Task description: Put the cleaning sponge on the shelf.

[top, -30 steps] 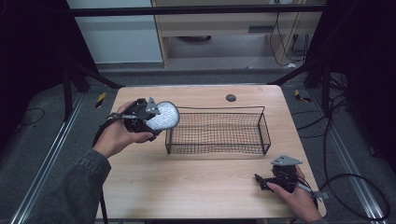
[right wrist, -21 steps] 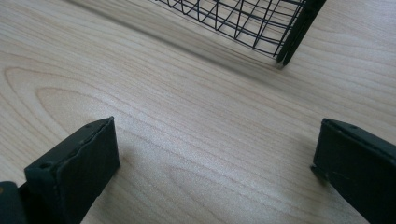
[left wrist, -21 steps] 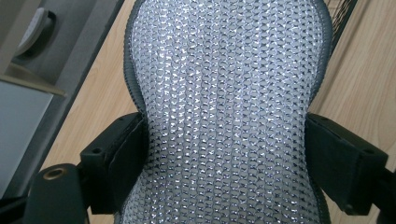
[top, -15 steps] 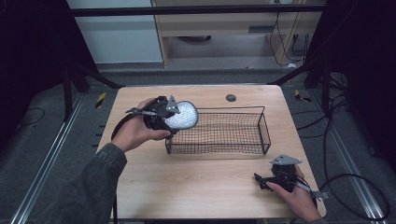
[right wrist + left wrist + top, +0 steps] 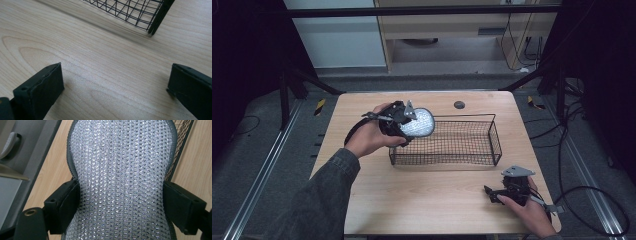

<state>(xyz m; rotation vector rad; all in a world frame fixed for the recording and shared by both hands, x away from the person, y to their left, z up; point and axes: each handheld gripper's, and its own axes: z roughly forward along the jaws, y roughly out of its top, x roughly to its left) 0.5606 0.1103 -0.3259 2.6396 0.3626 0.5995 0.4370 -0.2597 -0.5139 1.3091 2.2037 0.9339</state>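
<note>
A silvery, glittering scouring pad (image 5: 419,123) with a grey rim hangs over the left end of the black wire basket (image 5: 493,134). My left gripper (image 5: 410,127) is shut on it. In the left gripper view the two black pads (image 5: 65,202) pinch the scouring pad (image 5: 120,157) at its narrow waist, and the jaws have just been closing tighter on it. My right gripper (image 5: 492,193) rests on the wooden table near its front right corner. Its jaws stand wide open over bare wood (image 5: 115,85), and a corner of the basket (image 5: 152,22) lies ahead.
The basket looks empty and stands across the middle of the table (image 5: 427,200). A small dark round disc (image 5: 459,104) sits near the far edge. Cables (image 5: 592,205) trail on the floor at the right. Metal rails run along the floor on both sides.
My left hand has carried the scouring pad rightward, from left of the basket to over its left end. The right hand and gripper have stayed in place.
</note>
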